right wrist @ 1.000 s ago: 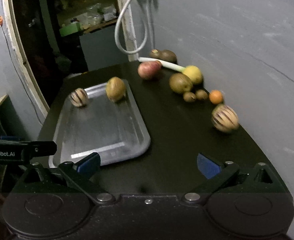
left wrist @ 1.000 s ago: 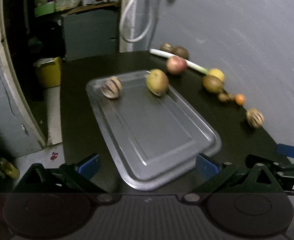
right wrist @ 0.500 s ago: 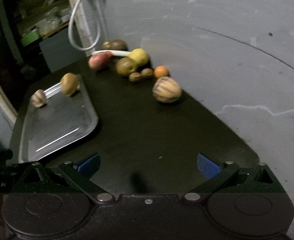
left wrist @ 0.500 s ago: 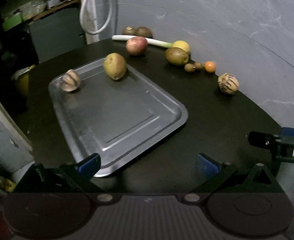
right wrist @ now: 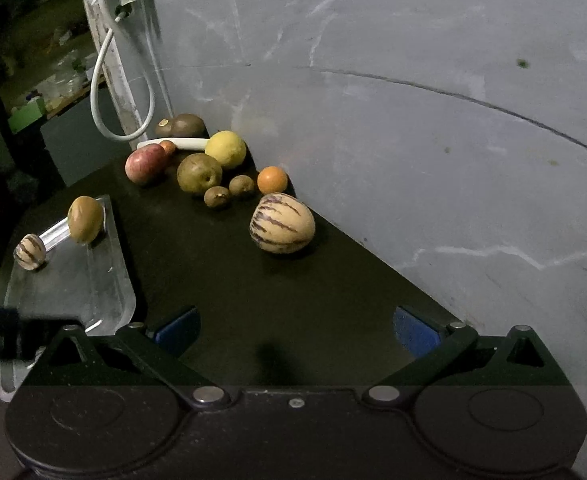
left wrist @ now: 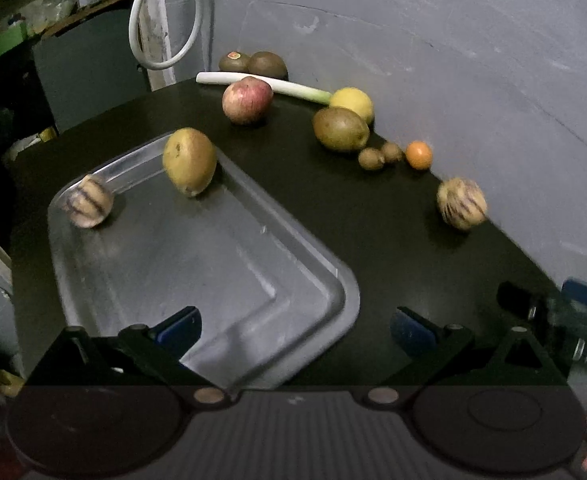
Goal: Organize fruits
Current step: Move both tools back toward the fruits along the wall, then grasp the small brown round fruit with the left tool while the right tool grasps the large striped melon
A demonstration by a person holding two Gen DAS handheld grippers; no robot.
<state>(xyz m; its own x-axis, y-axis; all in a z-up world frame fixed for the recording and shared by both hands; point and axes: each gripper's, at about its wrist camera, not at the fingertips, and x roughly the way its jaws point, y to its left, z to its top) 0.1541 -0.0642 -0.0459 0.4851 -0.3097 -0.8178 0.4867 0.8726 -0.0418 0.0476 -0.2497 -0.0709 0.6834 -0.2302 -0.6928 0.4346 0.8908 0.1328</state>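
Observation:
A metal tray (left wrist: 197, 280) lies on the black table, holding a small striped melon (left wrist: 87, 201) and a brown pear (left wrist: 189, 161) at its far end. On the table by the wall lie a red apple (left wrist: 247, 100), a brown pear (left wrist: 339, 129), a lemon (left wrist: 352, 103), two kiwis (left wrist: 380, 155), a small orange (left wrist: 418, 155) and a striped melon (right wrist: 282, 229). My left gripper (left wrist: 295, 326) is open over the tray's near corner. My right gripper (right wrist: 295, 326) is open and empty, short of the striped melon.
A leek (left wrist: 261, 83) and two dark round fruits (left wrist: 253, 65) lie at the table's far end by the grey wall (right wrist: 413, 120). A white cable loop (right wrist: 109, 92) hangs there. The right gripper shows at the left view's right edge (left wrist: 553, 312). The tray's edge (right wrist: 105, 280) shows left.
Both views have shifted: the left gripper has moved in closer over the tray's near corner, and the right gripper has swung right and closer to the striped melon. No fruit has moved.

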